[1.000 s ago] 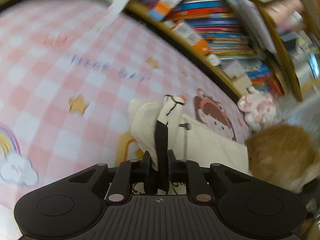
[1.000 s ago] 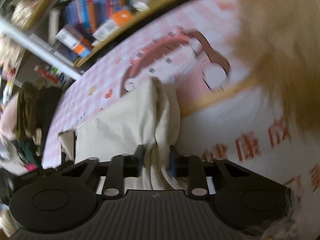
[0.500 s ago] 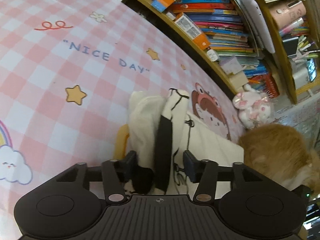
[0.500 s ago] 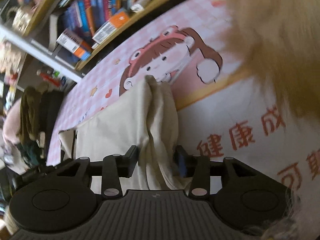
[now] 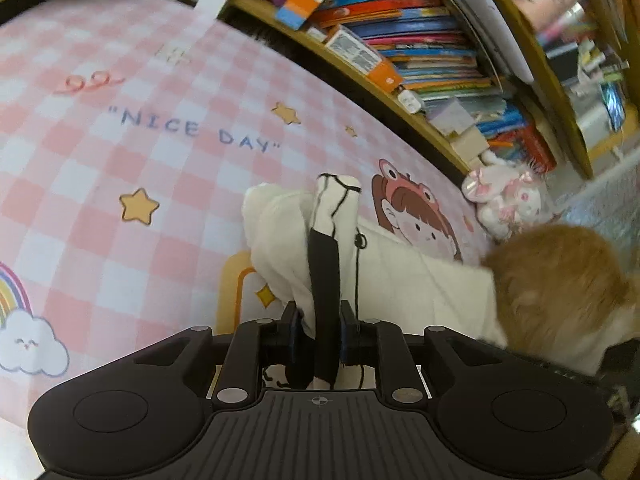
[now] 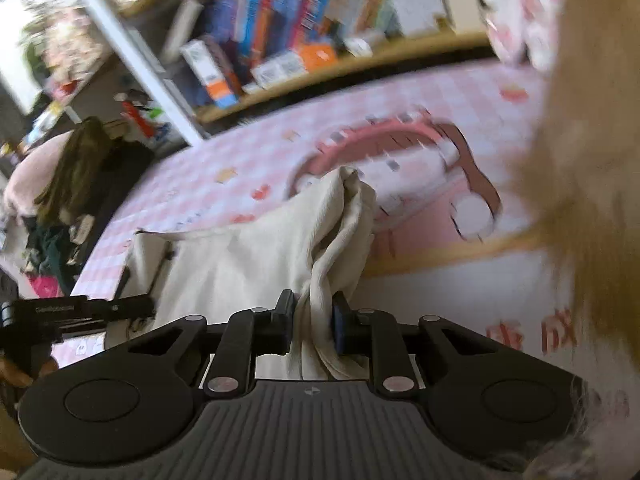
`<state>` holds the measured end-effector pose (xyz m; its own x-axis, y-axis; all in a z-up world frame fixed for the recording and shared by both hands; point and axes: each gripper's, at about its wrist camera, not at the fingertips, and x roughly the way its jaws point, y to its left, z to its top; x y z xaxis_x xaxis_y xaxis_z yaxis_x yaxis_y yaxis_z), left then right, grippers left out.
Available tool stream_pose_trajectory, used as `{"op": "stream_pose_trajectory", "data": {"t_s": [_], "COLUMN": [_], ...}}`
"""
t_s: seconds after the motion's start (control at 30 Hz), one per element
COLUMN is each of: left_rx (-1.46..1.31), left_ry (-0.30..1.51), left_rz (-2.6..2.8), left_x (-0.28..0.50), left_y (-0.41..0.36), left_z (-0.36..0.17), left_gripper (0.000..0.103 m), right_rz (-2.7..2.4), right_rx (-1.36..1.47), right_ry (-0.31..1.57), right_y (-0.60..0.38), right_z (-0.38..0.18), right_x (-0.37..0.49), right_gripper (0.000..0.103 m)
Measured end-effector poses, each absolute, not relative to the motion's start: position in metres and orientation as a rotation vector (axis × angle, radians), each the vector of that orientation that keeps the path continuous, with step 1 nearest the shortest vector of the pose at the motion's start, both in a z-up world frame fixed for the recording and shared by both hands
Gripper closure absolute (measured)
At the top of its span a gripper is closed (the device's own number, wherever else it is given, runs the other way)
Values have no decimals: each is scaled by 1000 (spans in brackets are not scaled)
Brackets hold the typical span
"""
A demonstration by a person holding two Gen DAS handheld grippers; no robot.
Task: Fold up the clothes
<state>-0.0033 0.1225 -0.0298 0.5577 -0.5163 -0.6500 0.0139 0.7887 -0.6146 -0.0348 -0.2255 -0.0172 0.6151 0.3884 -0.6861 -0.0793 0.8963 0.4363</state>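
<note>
Stretching away lengthwise from both grippers, cream garment (image 5: 404,280), left fingers (image 5: 289,326) and right fingers (image 6: 285,320) just re-clamped on its bunched edge

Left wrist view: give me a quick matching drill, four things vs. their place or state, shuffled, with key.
Things:
1. cream garment
2. plush toy
3. yellow star
4. left gripper

Place or state:
A. printed on the pink checked sheet, below the "NICE DAY" lettering
B. shut on a bunched fold with a black strip
C. lies on the sheet, one bunch lifted up
D. sits at the sheet's far edge, below the bookshelf

Pairs: 1-C, 2-D, 3-A, 4-B
</note>
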Motion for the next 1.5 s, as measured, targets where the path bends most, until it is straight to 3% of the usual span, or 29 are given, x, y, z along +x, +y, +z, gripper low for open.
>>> {"op": "stream_pose_trajectory", "data": {"t_s": [0.3, 0.5, 0.6, 0.67, 0.77, 1.0, 1.5], "left_rx": [-654, -649, -628, -607, -584, -559, -527], "left_ry": [971, 963, 965, 951, 916, 829, 775], "left_rz": [-332, -345, -338, -335, -333, -369, -399], "left_x": [3, 6, 5, 2, -4, -10, -24], "left_y": [126, 121, 118, 116, 115, 108, 89], "left_z": [-42, -42, -41, -36, -24, 1, 20], "left_gripper": [66, 69, 76, 83, 88, 88, 88], "right_rz": [244, 289, 299, 301, 313, 354, 339], "right_rx": [576, 611, 585, 541, 477, 371, 409], "right_ry": [970, 972, 966, 975, 938, 785, 774], "right_y": [-245, -244, -239, -235, -229, -220, -238], "right_z": [-41, -46, -46, -44, -35, 4, 11], "right_x": [-33, -24, -19, -17, -21, -40, -61], "right_gripper": [67, 63, 66, 76, 83, 83, 83]}}
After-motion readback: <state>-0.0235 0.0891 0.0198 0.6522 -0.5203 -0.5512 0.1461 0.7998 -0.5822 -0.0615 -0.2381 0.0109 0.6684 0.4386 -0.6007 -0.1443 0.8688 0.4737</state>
